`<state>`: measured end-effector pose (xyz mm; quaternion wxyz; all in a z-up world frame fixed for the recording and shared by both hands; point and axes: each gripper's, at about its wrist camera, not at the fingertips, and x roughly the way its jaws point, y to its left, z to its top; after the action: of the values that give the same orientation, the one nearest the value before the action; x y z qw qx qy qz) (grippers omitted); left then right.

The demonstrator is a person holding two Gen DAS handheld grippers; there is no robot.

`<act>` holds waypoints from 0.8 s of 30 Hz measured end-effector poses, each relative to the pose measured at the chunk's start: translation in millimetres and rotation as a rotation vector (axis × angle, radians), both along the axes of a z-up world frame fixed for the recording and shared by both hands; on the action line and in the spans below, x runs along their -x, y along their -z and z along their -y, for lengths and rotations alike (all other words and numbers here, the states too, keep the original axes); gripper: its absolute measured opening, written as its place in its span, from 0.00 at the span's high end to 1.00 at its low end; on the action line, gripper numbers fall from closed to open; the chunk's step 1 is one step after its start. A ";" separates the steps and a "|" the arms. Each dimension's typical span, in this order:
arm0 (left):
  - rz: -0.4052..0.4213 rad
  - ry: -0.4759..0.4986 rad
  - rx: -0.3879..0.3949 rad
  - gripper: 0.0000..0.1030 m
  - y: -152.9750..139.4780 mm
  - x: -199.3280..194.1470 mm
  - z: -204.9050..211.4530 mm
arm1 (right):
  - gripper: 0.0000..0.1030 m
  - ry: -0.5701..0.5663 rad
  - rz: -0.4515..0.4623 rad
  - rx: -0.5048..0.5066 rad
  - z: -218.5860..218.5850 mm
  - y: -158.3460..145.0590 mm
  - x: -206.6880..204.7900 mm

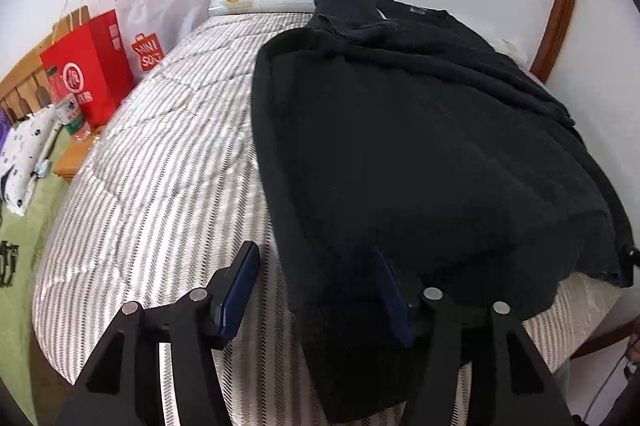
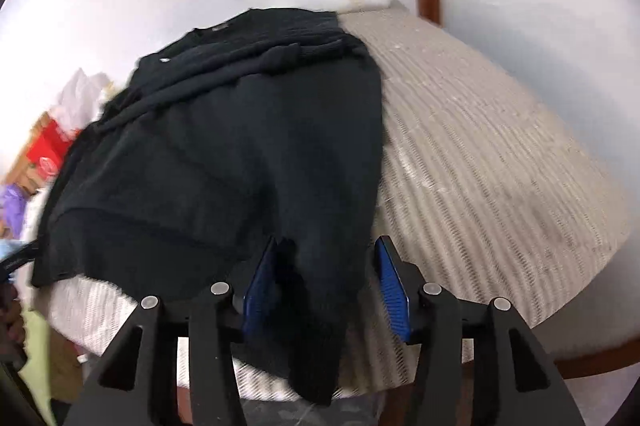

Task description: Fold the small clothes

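Soft, even daylight, heavy fisheye bending and dark corners; the right wrist view is motion-blurred.

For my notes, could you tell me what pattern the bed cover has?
Grey-and-white stripes on the bed cover, clearest in the left wrist view.

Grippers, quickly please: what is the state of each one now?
Left gripper: open, black knitted sweater hem lies between the blue pads, not pinched.
Right gripper: open, same hem between them.

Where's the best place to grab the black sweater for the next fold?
Probably the two near hem corners of the black sweater, approached from the bed's near edge: they droop over it, lying between the open left gripper and right gripper.
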<state>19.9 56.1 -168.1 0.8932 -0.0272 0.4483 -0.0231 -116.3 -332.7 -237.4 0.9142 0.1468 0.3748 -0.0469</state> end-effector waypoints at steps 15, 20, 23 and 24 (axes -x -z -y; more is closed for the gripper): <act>0.217 0.028 0.141 0.89 -84.7 28.8 -23.4 | 0.88 -0.033 0.171 -0.040 8.9 -79.5 33.8; 0.304 0.053 0.110 0.89 -115.4 44.1 -12.4 | 0.88 -0.035 0.253 -0.022 10.5 -109.5 60.7; 0.315 0.056 0.108 0.89 -119.9 42.0 -10.6 | 0.88 -0.027 0.282 0.000 8.9 -119.6 65.3; 0.317 0.055 0.110 0.89 -120.6 40.2 -8.9 | 0.88 -0.024 0.286 0.004 8.5 -121.0 64.9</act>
<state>-20.3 65.0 -47.5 0.9490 -0.0600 0.3002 -0.0760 -181.2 -341.2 -116.4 0.9591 0.1455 0.2423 -0.0155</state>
